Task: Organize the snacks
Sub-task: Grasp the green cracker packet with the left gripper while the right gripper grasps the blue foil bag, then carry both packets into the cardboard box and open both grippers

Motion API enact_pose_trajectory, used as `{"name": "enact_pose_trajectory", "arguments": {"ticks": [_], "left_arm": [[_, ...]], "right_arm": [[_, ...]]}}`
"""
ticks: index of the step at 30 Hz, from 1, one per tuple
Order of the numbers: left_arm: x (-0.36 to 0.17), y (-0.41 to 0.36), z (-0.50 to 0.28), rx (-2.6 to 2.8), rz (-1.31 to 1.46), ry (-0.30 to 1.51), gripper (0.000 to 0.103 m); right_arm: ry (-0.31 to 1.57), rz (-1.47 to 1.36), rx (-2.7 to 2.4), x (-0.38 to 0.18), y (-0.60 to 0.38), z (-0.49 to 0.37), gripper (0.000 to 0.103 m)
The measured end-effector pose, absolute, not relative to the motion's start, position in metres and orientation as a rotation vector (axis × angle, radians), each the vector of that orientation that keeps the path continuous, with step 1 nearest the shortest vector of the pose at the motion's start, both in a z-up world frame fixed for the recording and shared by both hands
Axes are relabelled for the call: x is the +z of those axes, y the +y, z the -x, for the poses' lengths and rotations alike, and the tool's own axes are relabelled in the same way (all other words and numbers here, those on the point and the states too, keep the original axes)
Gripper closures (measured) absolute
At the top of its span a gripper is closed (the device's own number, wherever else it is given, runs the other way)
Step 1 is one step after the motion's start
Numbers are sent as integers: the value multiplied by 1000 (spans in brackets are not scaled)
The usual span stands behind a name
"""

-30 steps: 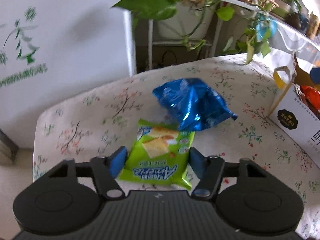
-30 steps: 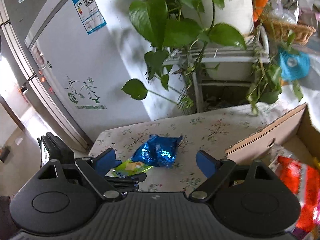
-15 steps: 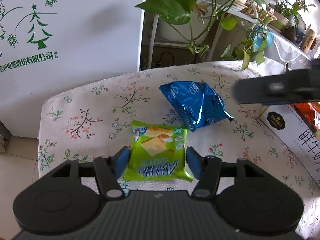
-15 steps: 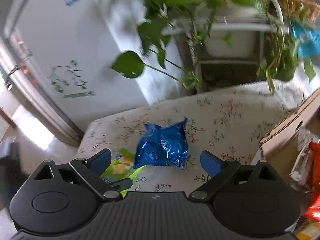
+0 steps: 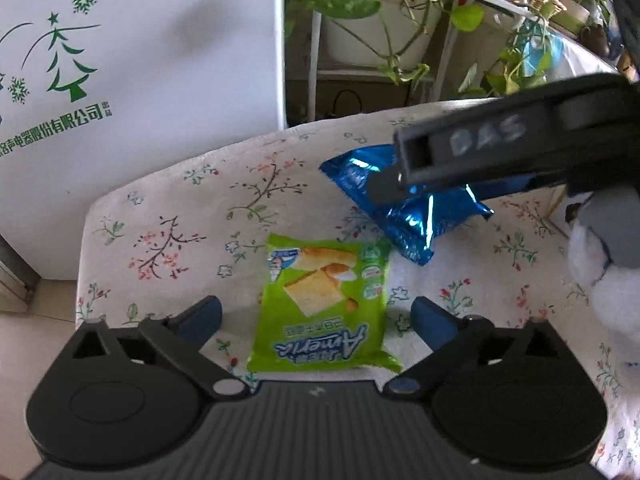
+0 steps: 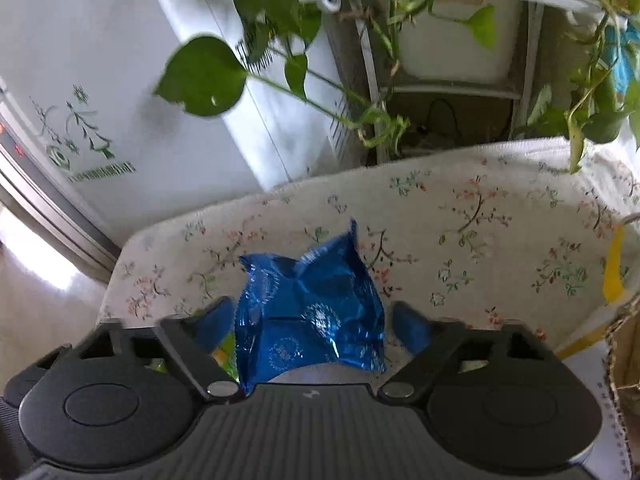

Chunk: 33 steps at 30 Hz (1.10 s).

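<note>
A green snack packet (image 5: 324, 304) lies flat on the floral tablecloth (image 5: 192, 220), between the fingers of my left gripper (image 5: 316, 318), which is open and stands clear of it on both sides. A blue foil snack bag (image 5: 408, 216) lies just behind it to the right. My right gripper (image 6: 316, 326) is open with the blue bag (image 6: 312, 312) between its fingers; in the left wrist view that gripper's black finger (image 5: 480, 156) crosses over the bag. A corner of the green packet (image 6: 226, 354) shows by the right gripper's left finger.
A white fridge with green tree print (image 5: 132, 60) stands behind the table on the left. A plant stand with a white pot and trailing leaves (image 6: 440, 40) is behind the table. A cardboard box with a yellow strap (image 6: 612, 276) is at the right edge.
My left gripper has opened wider and let go of the green packet. My right gripper has moved down and forward over the blue bag, which now sits between its fingers.
</note>
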<state>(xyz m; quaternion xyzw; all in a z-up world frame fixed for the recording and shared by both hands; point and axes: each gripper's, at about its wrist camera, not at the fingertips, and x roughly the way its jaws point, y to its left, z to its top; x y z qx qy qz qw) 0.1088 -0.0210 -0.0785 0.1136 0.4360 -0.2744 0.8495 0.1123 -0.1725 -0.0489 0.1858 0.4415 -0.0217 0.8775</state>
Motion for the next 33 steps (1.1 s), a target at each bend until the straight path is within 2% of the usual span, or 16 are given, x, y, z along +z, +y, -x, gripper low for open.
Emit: {"name": "enact_pose_trajectory", "arguments": {"ticks": [2, 4, 6, 9, 15, 21, 33], "left_arm": [[-78, -22, -109, -574, -231, 921, 5], [-77, -22, -108, -575, -227, 912, 13], [-74, -22, -107, -572, -233, 901, 30], [-70, -19, -107, -575, -209, 907, 45], [-65, -18, -94, -601, -203, 921, 51], [-56, -16, -73, -617, -209, 908, 52], [-26, 11, -38, -543, -44, 859, 52]], "right_arm": [[915, -398, -40, -49, -173, -109, 32], [915, -403, -30, -46, -173, -104, 34], [909, -409, -29, -40, -174, -97, 36], [874, -382, -32, -26, -175, -85, 36], [834, -357, -26, 0, -182, -54, 35], [804, -349, 7, 17, -189, -13, 35], [733, -389, -16, 32, -199, 54, 35]]}}
